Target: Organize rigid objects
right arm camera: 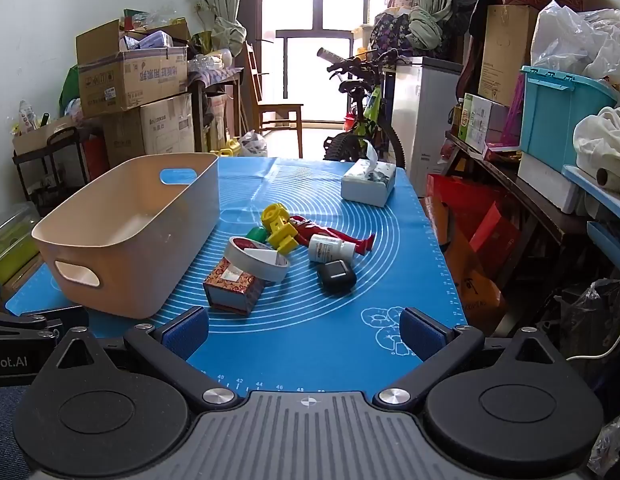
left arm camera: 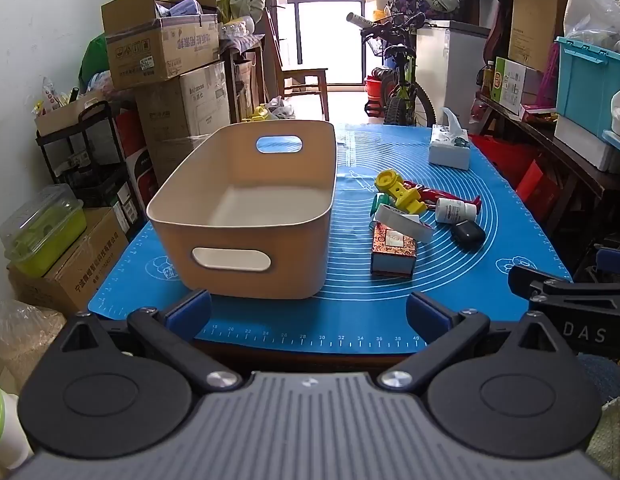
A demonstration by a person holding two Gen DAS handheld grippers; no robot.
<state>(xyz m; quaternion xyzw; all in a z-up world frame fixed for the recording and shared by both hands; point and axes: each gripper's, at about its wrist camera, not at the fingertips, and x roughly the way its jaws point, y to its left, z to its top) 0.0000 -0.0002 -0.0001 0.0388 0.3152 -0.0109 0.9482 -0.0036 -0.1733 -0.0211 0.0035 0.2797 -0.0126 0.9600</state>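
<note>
From left wrist: left gripper [left arm camera: 308, 312] wide open, empty, beige bin [left arm camera: 246, 216] at 11 o'clock, small objects pile [left arm camera: 414, 212] at 1 o'clock; from right wrist: right gripper [right arm camera: 304, 330] wide open, empty, pile at 12 o'clock, bin at 10 o'clock.

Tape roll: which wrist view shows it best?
Right wrist. The tape roll shows its open ring, tilted against the patterned box. In the left wrist view the roll appears mostly side-on, behind that box, its hole barely visible.
</note>
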